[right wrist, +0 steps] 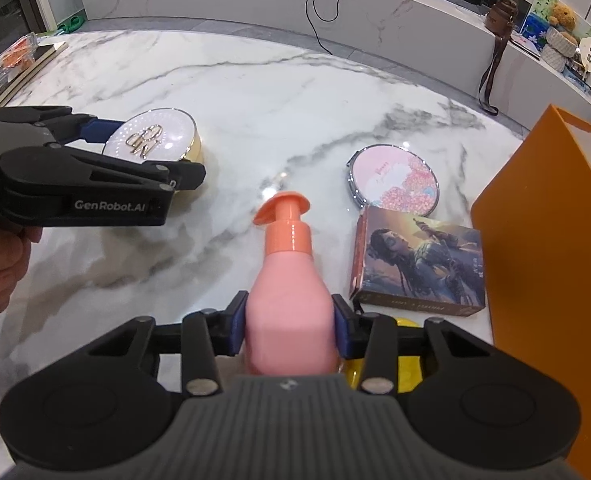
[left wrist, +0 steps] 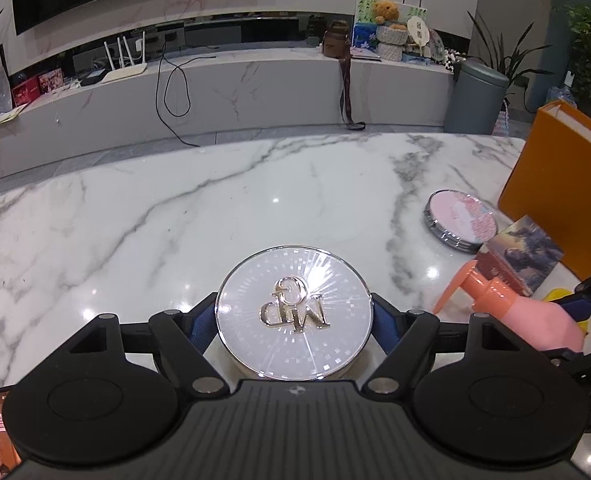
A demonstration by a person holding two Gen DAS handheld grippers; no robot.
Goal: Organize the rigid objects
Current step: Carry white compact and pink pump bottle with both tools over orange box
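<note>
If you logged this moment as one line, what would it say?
left hand-held gripper: shut on round white compact | right hand-held gripper: shut on pink pump bottle | both on marble table

On the side of my left gripper (right wrist: 183,148), seen from my right wrist, I read "GenRobot.AI" in pale letters on the black body. The round compact (left wrist: 294,312) that sits between that gripper's fingers carries a raised gold monogram on its lid; it looks like interlaced letters, perhaps N, D and G, but I cannot tell them for certain. At the right edge of my left wrist view two pale letters, "D A", show on a black part. The small illustrated box (right wrist: 419,258) has a line of print along its front edge, too blurred to read. The pink mirror compact (right wrist: 393,180) bears faint script, also unreadable.
</note>
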